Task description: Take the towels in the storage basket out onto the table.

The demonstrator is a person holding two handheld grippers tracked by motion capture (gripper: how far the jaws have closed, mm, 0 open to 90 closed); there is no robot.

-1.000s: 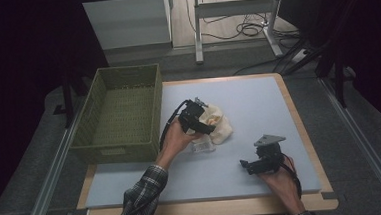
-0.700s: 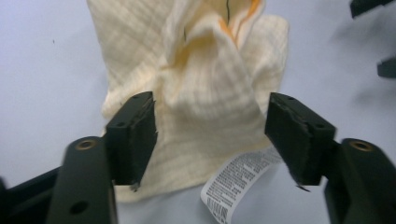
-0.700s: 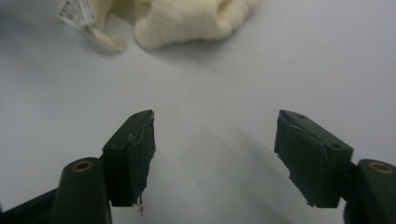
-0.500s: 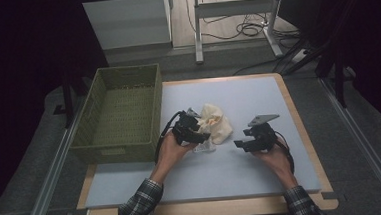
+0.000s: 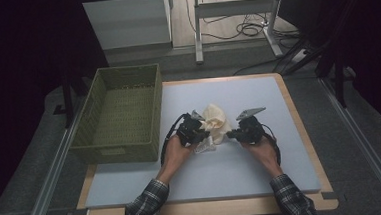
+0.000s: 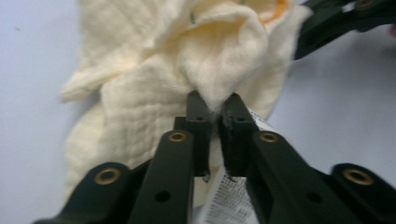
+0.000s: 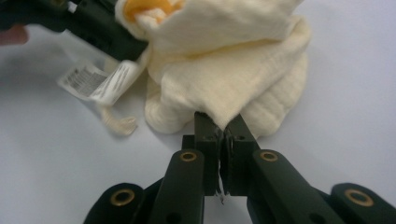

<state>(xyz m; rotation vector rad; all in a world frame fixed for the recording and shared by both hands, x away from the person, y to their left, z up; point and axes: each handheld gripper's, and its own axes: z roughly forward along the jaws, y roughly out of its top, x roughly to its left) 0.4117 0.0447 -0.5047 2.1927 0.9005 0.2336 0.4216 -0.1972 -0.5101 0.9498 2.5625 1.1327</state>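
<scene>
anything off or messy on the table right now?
Nothing damaged or spilled. The cream cloth lies crumpled in a heap on the table instead of flat, its white label sticking out to one side. Both the left gripper and the right gripper are pinching folds of it. The green basket sits squarely beside.

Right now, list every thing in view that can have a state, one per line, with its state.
Cream cloth: crumpled in a heap on the table, pinched from both sides.
Left gripper: shut on a fold of the cloth.
Right gripper: shut on the cloth's edge.
Label: white, printed, lying loose on the table beside the cloth.
Green basket: upright and empty, left of the cloth.
</scene>
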